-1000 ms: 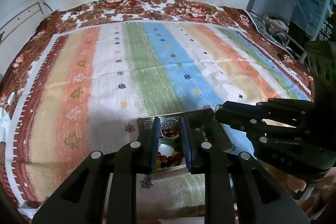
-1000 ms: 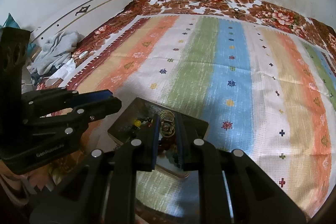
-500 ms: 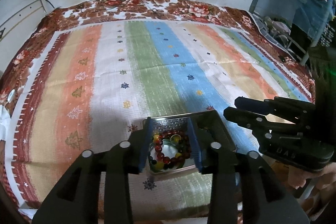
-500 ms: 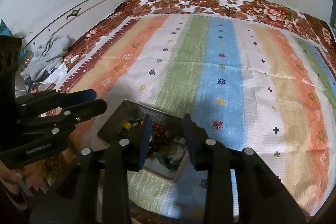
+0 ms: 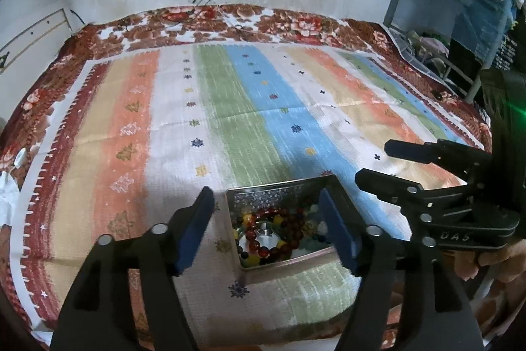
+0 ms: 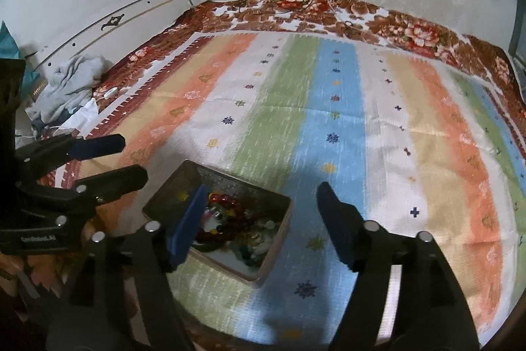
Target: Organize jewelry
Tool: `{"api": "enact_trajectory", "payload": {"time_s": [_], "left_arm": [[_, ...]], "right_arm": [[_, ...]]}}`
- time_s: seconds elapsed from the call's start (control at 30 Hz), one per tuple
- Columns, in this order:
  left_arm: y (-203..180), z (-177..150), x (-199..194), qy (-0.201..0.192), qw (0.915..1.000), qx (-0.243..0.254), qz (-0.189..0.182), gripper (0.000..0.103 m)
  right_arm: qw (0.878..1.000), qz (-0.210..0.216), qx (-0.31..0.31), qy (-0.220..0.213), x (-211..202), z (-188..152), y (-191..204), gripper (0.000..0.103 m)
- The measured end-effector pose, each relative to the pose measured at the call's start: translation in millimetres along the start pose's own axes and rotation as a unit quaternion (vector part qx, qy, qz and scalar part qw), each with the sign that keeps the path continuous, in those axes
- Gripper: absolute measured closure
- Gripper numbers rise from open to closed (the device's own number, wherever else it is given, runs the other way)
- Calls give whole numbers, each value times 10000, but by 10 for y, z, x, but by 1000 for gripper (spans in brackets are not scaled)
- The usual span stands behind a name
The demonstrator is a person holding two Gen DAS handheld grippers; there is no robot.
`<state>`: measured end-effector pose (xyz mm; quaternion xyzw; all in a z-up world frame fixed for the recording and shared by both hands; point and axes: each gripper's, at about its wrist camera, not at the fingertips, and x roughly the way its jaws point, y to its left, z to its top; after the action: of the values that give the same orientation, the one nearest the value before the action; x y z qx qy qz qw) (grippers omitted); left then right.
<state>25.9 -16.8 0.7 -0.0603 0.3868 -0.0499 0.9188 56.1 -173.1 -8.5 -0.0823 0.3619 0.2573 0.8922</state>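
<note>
left gripper (image 5: 266,231): jaws opening, nothing gripped, above metal tin (image 5: 279,188) | right gripper (image 6: 259,221): jaws opening, nothing gripped, over right side of tin | tin: on striped bedspread (image 5: 230,120), near edge, bead bracelets (image 5: 279,231) inside

Left claw (image 5: 266,219) opening above the jewelry tin (image 5: 282,226), gripping nothing.

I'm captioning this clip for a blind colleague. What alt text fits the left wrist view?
An open metal tin of beaded bracelets sits on a striped bedspread, seen between the opening, empty jaws of the left gripper. The right gripper, also empty and opening, reaches in from the right edge.
</note>
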Motion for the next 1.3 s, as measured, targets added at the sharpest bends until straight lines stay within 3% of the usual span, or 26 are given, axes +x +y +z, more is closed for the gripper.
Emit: {"api": "enact_trajectory", "payload": {"time_s": [0.17, 0.37, 0.6, 1.3], "left_arm": [[-13, -18, -46, -147, 9999, 65, 25, 18], [-10, -32, -113, -326, 9994, 102, 20, 9], [-27, -58, -178, -480, 9986, 201, 103, 6], [-26, -65, -176, -355, 9984, 196, 384, 6]], "right_arm": [[9999, -4, -52, -97, -32, -19, 21, 14], [9998, 26, 24, -214, -80, -32, -12, 5], [9995, -35, -3, -321, -130, -65, -5, 5], [9993, -8, 29, -377, -183, -149, -19, 5]]}}
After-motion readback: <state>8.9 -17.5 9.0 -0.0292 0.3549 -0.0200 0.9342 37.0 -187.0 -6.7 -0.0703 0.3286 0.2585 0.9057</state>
